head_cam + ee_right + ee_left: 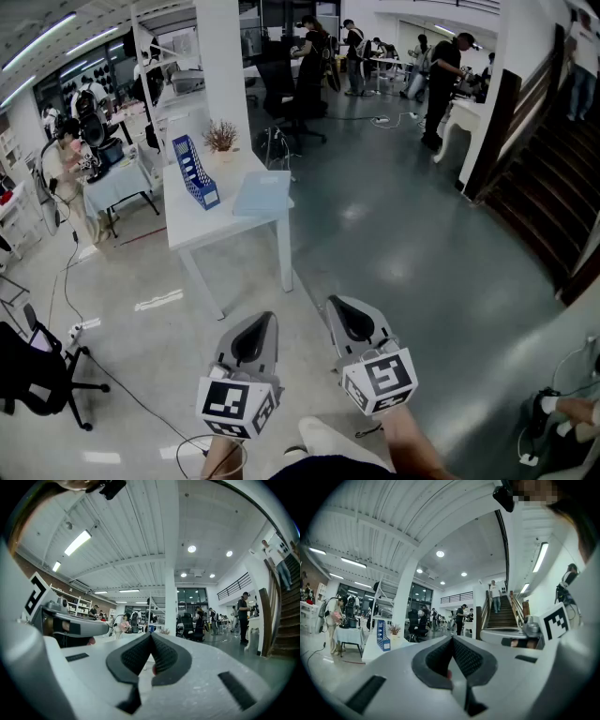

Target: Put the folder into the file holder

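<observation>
Left gripper [255,328] and right gripper [345,314]: both closed, ribbed black pads together, nothing between them. They sit side by side.

Ahead of my fingers, well apart, stands a white table [220,232]; only bare floor [394,244] lies between.

- Folder [262,193]: pale blue, thin, lying flat on the table's right part.
- File holder [195,172]: blue, slotted, upright, left of the folder and apart from it.
- Potted plant [222,138]: small, beyond both.

The floor is grey, smooth and glossy. A white square column [223,66] rises beyond the table. A black office chair [37,370] stands left of my left gripper, and a dark staircase [553,178] is far right.
</observation>
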